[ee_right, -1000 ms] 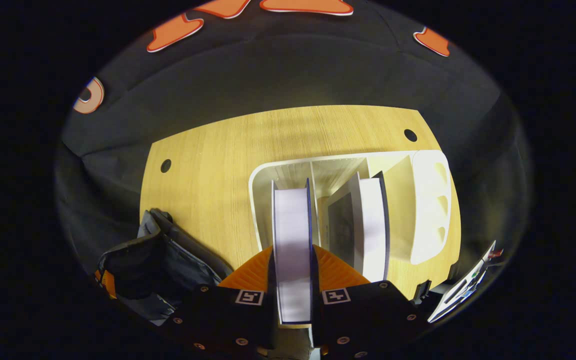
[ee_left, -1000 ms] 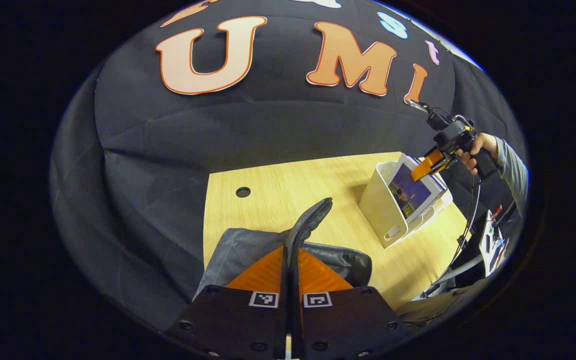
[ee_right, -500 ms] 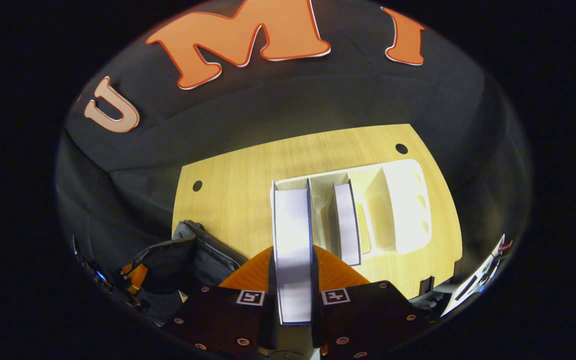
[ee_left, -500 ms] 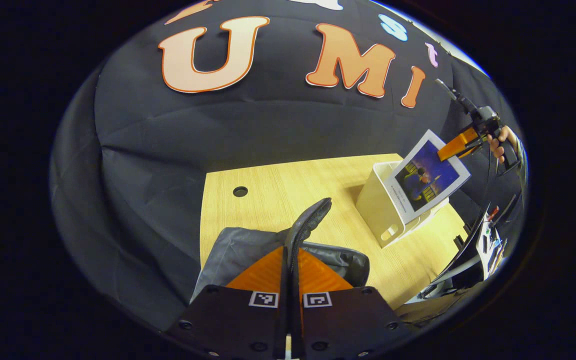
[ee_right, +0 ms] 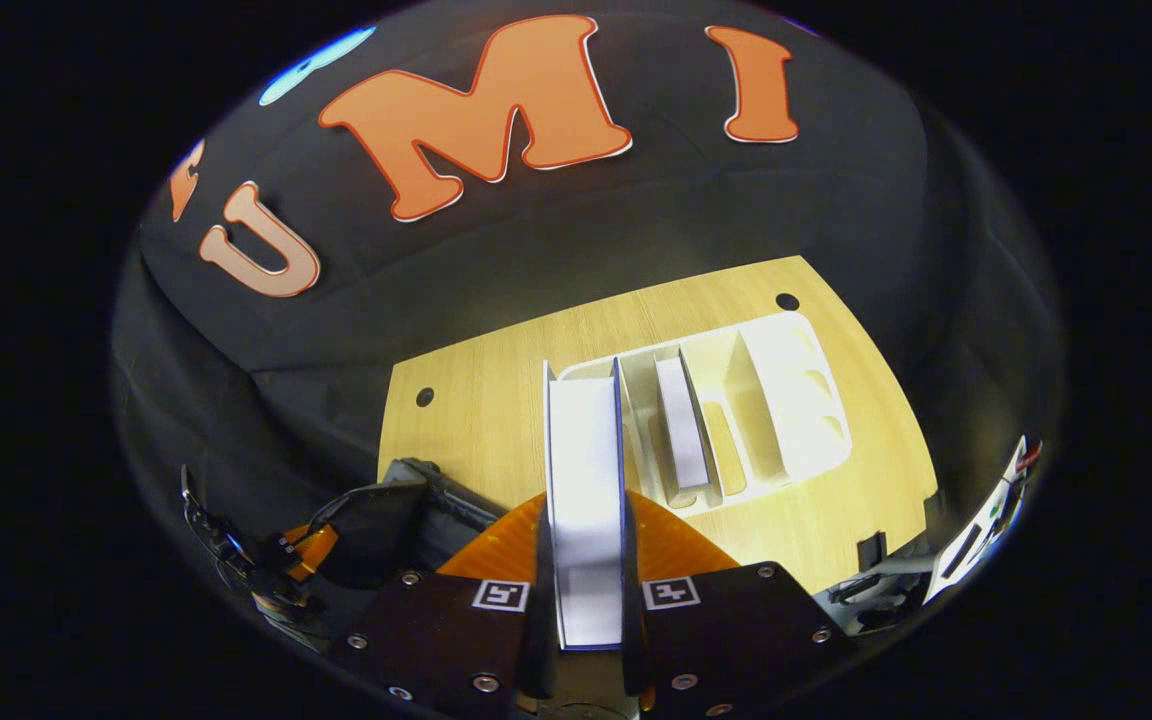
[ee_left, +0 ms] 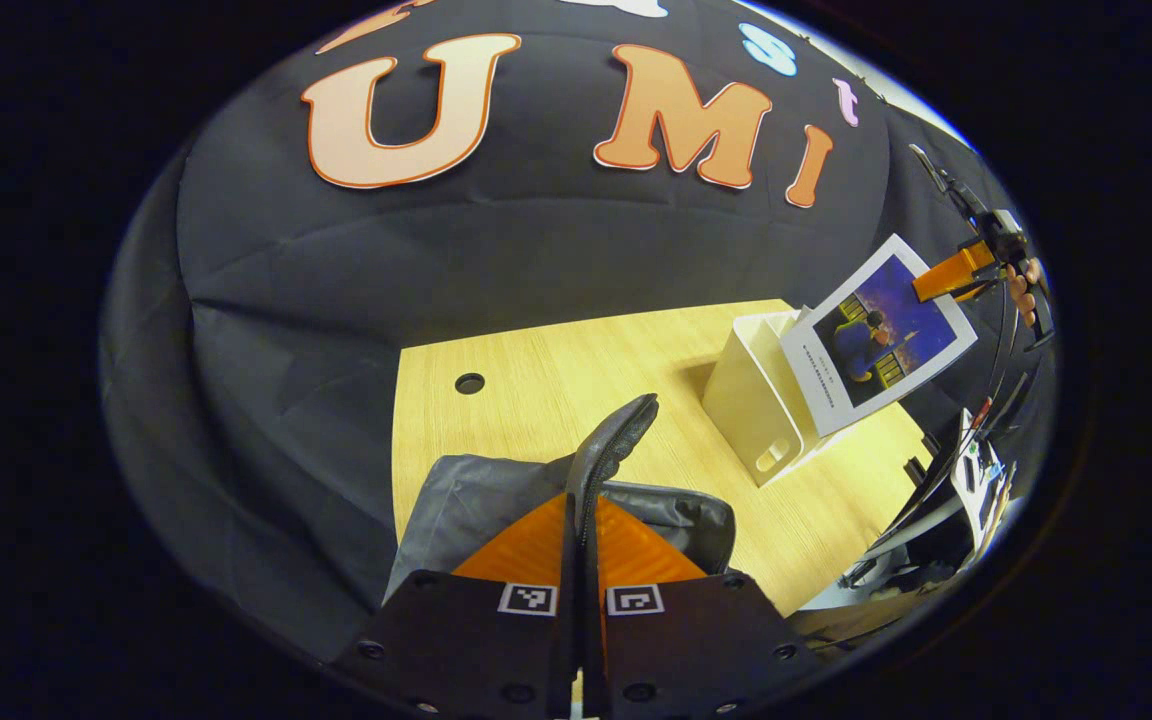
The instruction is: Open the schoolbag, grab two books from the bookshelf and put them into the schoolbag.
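The wooden table [ee_left: 556,370] stands against black cloth. The left gripper [ee_left: 581,560] pinches the schoolbag [ee_left: 496,490] flap. The right gripper [ee_right: 584,560] clamps a book [ee_right: 584,480] above the white bookshelf [ee_right: 796,400]; the left gripper view shows its blue cover.

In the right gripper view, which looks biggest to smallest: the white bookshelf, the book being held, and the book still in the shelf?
1. White bookshelf.
2. Held book; it is nearest the camera, so it looks bigger than it is.
3. Book left in the shelf.

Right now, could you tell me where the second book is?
In the right gripper view, the second book stands in the white bookshelf, right of the held book.
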Tool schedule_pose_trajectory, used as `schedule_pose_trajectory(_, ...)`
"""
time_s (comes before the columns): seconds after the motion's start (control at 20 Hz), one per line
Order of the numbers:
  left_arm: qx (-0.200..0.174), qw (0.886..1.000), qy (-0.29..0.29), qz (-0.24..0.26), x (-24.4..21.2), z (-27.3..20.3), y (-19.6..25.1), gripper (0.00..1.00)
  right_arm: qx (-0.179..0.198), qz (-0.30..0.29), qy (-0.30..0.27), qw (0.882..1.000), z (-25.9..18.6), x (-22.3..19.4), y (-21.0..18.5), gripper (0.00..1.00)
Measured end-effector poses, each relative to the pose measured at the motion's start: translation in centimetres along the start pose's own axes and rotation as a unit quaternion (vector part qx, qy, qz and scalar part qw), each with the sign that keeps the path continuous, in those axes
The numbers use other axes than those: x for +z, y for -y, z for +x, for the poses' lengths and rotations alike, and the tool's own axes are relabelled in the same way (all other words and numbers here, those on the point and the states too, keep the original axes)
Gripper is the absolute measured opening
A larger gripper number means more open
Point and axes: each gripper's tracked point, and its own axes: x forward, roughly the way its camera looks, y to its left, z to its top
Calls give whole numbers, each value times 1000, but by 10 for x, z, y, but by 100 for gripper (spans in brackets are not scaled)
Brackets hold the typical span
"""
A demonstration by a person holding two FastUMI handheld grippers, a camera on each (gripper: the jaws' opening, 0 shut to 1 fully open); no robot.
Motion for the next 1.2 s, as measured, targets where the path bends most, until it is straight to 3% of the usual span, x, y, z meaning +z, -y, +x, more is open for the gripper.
schedule_pose_trajectory(0.45, -1, 1000, -11, 27, -10, -3, -2, 4, 64, 68, 12, 996, -9, -57, -21, 27)
schedule_pose_trajectory(1.0, 24, 999, -16, 31, -19, -14, 3, 4, 173, 84, -12, 981, 14, -116, -74, 27)
schedule_pose_trajectory(1.2, 37, 999, -16, 33, -15, -19, 4, 4, 186, 82, -36, 978, 38, -133, -94, 27)
